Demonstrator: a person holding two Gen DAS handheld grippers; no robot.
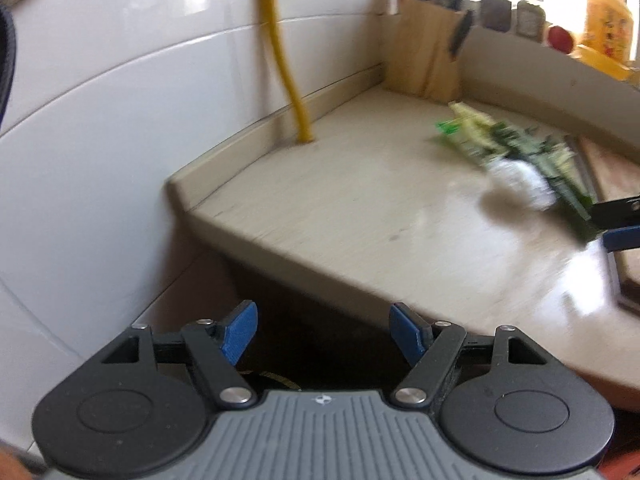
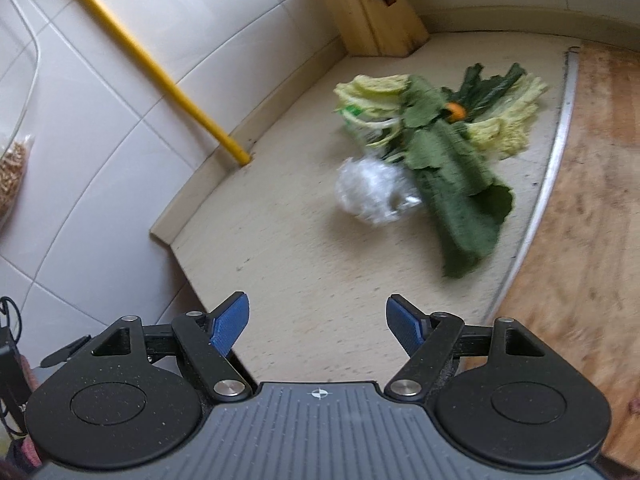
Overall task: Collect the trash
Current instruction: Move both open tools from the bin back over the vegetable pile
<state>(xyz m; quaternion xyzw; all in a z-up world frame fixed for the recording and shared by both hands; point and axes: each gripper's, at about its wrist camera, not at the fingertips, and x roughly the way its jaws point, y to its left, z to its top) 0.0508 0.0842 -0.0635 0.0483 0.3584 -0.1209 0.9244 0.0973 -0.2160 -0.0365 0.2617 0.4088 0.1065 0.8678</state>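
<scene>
A heap of vegetable scraps (image 2: 444, 140), dark green and pale yellow leaves with a small orange bit, lies on the beige counter (image 2: 304, 272). A crumpled ball of clear plastic wrap (image 2: 370, 192) rests against its near left side. My right gripper (image 2: 318, 330) hovers open above the counter, well short of the heap, nothing between its fingers. In the left wrist view the same scraps (image 1: 520, 144) and plastic ball (image 1: 518, 184) lie far right. My left gripper (image 1: 324, 334) is open below the counter's front edge. The right gripper's fingertips (image 1: 618, 216) show at the right border beside the scraps.
A yellow pipe (image 2: 156, 68) runs down the white tiled wall into the counter's back corner. A wooden knife block (image 2: 368, 12) stands behind the scraps. A wooden cutting board (image 2: 592, 200) with a metal rim lies to the right. Jars (image 1: 528, 16) and a yellow bag (image 1: 604, 24) line the sill.
</scene>
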